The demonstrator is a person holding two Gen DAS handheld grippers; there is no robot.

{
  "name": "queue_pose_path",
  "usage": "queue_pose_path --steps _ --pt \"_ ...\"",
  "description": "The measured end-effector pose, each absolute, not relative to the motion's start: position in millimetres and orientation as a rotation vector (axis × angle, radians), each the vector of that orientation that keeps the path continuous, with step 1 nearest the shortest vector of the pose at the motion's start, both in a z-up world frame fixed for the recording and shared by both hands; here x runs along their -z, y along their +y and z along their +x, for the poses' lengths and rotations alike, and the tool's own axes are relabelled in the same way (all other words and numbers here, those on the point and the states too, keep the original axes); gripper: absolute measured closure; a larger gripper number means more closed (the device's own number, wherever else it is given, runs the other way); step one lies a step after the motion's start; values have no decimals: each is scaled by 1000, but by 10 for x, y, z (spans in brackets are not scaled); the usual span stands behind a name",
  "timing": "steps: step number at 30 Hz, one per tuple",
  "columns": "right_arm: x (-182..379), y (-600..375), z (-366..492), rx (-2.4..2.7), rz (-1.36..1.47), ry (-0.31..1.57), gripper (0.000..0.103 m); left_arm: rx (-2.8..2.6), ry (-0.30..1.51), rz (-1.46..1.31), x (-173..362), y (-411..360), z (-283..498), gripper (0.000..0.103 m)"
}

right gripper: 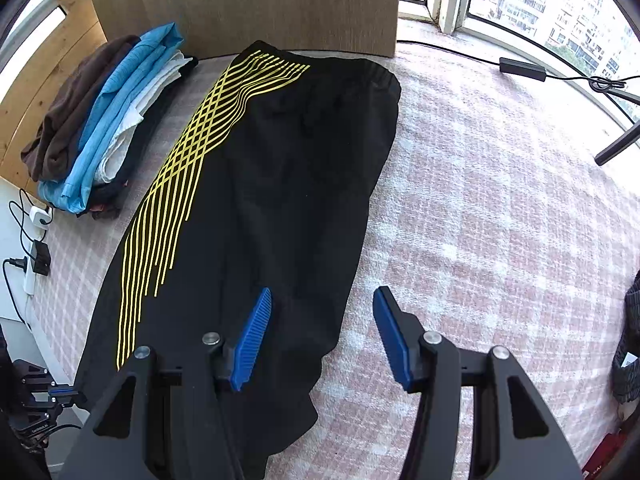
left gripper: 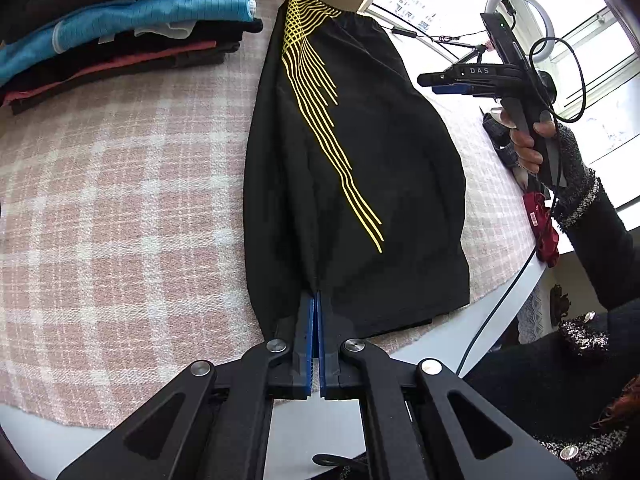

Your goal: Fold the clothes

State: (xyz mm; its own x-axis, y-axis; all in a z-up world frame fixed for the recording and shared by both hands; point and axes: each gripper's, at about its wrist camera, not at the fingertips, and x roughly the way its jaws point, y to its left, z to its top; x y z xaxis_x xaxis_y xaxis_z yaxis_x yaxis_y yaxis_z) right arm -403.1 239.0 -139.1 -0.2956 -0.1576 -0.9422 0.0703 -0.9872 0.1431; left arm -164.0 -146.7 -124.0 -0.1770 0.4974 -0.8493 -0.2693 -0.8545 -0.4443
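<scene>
Black shorts with yellow stripes [left gripper: 360, 184] lie flat, folded lengthwise, on the pink checked cloth [left gripper: 120, 200], waistband at the far end. My left gripper [left gripper: 316, 296] is shut on the near hem of the shorts. My right gripper [right gripper: 322, 300] is open and empty, hovering above the shorts' [right gripper: 280, 184] near right edge; it also shows in the left wrist view [left gripper: 430, 82], held high off to the right of the shorts.
A stack of folded clothes [left gripper: 120, 36] sits at the far left, also in the right wrist view [right gripper: 104, 120]. A red cloth item [left gripper: 542, 224] lies at the table's right edge. A cable and adapter [right gripper: 522, 69] run by the window. A wooden panel [right gripper: 248, 0] stands behind.
</scene>
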Motion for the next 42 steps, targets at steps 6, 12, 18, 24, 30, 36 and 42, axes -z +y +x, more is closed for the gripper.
queue_pose_path --steps 6,12,18,24,30,36,42 --pt "1503 2487 -4158 2428 1811 -143 50 -2034 -315 -1709 1499 -1587 -1708 90" --pt "1559 2445 -4788 2561 1758 35 50 -2087 -249 -1638 1294 -1566 -1813 82" --pt "1739 2533 -5334 2614 1808 133 48 -2055 -150 -1692 1451 -1517 -1904 82" --pt "1151 2769 -4683 2656 1679 -117 46 -2057 -235 -1669 1259 -1780 -1830 67" --pt "1176 2700 -3385 2505 1714 -244 45 -2044 -198 -1704 1266 -1631 -1804 60" --pt "1615 2359 -2225 2403 1780 -293 45 -2031 -75 -1748 1400 -1340 -1832 56" --pt "1763 1854 -1850 2420 1749 -355 45 -1985 94 -1709 1403 -1177 -1824 58"
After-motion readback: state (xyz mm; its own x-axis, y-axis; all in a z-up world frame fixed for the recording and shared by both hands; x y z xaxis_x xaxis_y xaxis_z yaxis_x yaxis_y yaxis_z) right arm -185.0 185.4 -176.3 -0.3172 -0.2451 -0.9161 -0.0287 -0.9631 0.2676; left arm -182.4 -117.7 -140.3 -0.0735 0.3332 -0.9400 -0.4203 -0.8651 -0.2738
